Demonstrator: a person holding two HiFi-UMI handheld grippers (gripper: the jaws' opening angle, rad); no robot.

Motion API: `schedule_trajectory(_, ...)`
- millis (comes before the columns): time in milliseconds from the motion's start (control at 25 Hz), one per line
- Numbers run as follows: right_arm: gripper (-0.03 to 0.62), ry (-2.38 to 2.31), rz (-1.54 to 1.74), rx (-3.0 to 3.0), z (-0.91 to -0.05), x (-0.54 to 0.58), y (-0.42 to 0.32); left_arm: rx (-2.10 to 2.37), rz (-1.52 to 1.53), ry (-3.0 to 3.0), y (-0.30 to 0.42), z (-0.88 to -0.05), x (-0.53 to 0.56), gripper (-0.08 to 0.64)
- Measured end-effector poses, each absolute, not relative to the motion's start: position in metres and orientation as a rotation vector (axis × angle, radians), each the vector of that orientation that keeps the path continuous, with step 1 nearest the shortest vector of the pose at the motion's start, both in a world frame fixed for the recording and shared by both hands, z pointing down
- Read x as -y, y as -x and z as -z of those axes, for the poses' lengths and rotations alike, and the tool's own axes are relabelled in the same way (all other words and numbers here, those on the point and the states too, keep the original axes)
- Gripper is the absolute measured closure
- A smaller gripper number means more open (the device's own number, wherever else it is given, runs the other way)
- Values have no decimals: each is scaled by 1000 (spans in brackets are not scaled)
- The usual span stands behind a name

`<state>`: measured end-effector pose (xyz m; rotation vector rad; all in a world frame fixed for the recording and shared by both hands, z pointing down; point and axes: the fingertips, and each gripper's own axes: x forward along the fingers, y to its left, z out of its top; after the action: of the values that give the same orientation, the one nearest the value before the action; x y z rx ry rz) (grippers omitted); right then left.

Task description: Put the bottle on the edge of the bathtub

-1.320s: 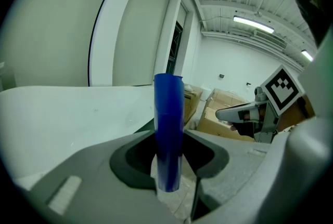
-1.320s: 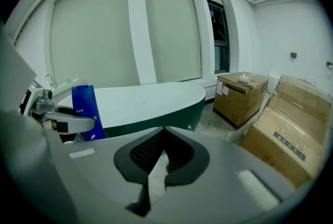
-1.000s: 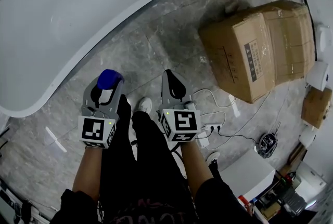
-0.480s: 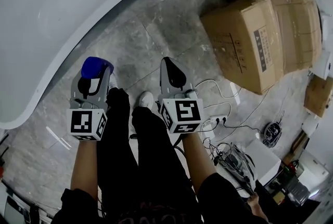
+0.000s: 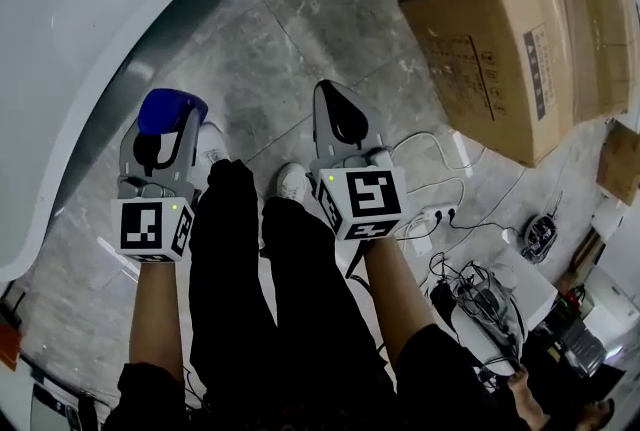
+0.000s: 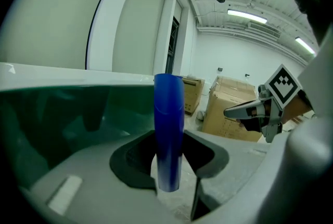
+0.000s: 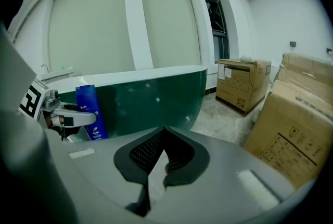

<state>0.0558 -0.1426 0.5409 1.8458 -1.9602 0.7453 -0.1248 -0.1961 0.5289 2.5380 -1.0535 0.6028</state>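
Note:
A blue bottle (image 5: 167, 109) (image 6: 168, 129) (image 7: 90, 112) stands upright between the jaws of my left gripper (image 5: 160, 134) (image 6: 171, 176), which is shut on it. The white bathtub (image 5: 70, 39) curves across the upper left of the head view, its rim just left of and ahead of the bottle. In the gripper views the tub's outer wall (image 6: 57, 114) (image 7: 156, 98) looks dark green under a white rim. My right gripper (image 5: 340, 124) (image 7: 156, 163) is shut with nothing in it, held over the floor to the right of the left one.
Large cardboard boxes (image 5: 530, 29) (image 7: 291, 129) stand on the marble floor to the right. White cables and a power strip (image 5: 435, 214) lie near the person's feet. Equipment clutter (image 5: 500, 299) sits at the lower right. The person's legs and shoes (image 5: 290, 184) are between the grippers.
The view has shifted so the tub fills more of the upper left. The left gripper with the bottle has moved left and up, closer to the tub's rim. The right gripper kept its place.

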Motion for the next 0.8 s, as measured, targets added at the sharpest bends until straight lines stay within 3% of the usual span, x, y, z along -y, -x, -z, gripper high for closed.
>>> schedule_trajectory(800,575,-1909,-784,1938,-692,148,-86,1047,-610,-2591,109,-679,213,396)
